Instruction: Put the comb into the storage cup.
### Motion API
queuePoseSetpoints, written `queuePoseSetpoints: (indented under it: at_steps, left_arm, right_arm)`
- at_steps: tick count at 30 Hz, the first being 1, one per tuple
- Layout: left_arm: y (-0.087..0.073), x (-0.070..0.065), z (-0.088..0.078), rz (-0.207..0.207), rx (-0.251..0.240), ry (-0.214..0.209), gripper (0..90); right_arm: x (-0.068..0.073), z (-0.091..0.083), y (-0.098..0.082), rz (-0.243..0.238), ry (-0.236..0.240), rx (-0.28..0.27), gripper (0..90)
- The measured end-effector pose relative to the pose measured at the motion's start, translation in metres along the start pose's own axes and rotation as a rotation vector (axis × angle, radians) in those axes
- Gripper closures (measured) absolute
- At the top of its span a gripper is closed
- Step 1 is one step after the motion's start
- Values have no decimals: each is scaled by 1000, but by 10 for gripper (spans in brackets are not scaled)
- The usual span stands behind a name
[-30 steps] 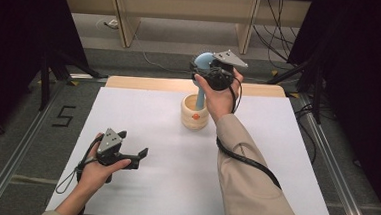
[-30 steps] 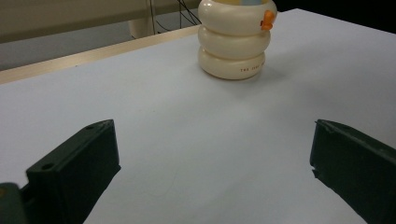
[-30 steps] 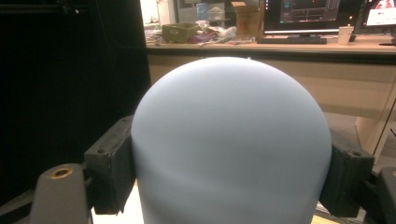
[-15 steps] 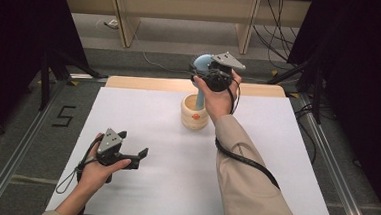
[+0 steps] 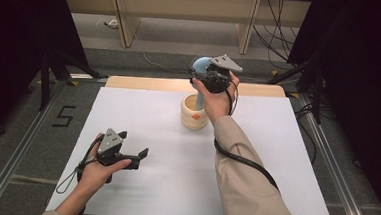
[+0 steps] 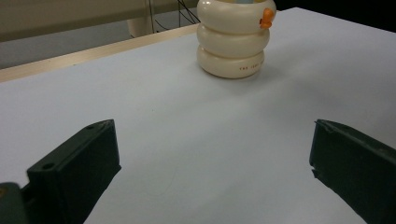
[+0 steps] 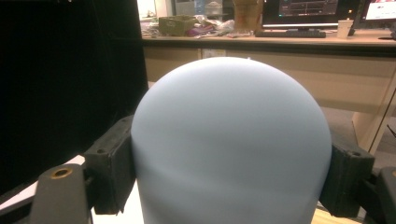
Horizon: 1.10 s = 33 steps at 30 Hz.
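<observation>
Now the right gripper (image 5: pixel 204 74) clamps the blue brush's (image 7: pixel 231 144) rounded head above the cream cup (image 5: pixel 194 111) at the table's (image 5: pixel 275 158) far middle; the left gripper (image 5: pixel 136 153), near left, gapes empty.

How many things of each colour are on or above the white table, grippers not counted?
Cream, ribbed round holder with a small orange knob: 1
Pale blue brush with a domed head, clamped by the right gripper, its handle down in the holder: 1
Total: 2
</observation>
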<state>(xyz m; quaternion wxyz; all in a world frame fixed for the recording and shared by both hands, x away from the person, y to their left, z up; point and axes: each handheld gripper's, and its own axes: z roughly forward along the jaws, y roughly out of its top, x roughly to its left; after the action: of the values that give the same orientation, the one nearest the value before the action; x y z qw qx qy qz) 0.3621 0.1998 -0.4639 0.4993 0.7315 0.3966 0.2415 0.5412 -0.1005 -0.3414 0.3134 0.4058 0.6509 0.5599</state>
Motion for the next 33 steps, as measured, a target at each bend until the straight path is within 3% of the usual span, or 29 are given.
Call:
queuePoseSetpoints:
  at_steps: [33]
  left_arm:
    - [-1,-1,1,3,9,-5,12]
  right_arm:
    - [1,10,-20,-16,13,23,213]
